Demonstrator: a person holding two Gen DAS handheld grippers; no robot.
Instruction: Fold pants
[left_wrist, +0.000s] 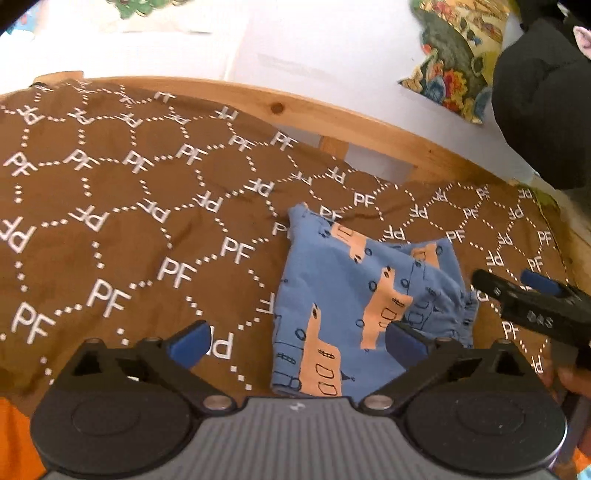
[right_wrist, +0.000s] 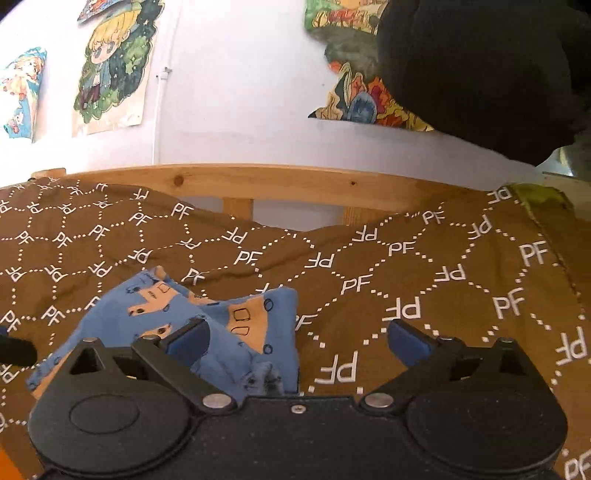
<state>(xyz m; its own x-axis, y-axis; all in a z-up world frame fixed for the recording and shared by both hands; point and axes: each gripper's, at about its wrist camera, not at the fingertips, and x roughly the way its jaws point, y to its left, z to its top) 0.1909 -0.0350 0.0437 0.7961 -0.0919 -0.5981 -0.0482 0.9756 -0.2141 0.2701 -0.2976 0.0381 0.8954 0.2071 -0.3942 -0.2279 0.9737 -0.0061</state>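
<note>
The pants, blue with orange vehicle prints, lie folded into a small bundle on a brown bedspread patterned with white "PF" letters. My left gripper hovers open over the bundle's near left edge; its right finger is above the cloth and nothing is pinched. My right gripper shows at the bundle's right side, just clear of the ruffled waistband. In the right wrist view the pants lie under the left finger of my right gripper, which stands wide open with bare bedspread between its pads.
A wooden bed rail runs along the far edge of the spread, with a white wall behind it. Colourful posters hang on that wall. A dark bulky shape fills the upper right. Orange fabric shows at the lower left.
</note>
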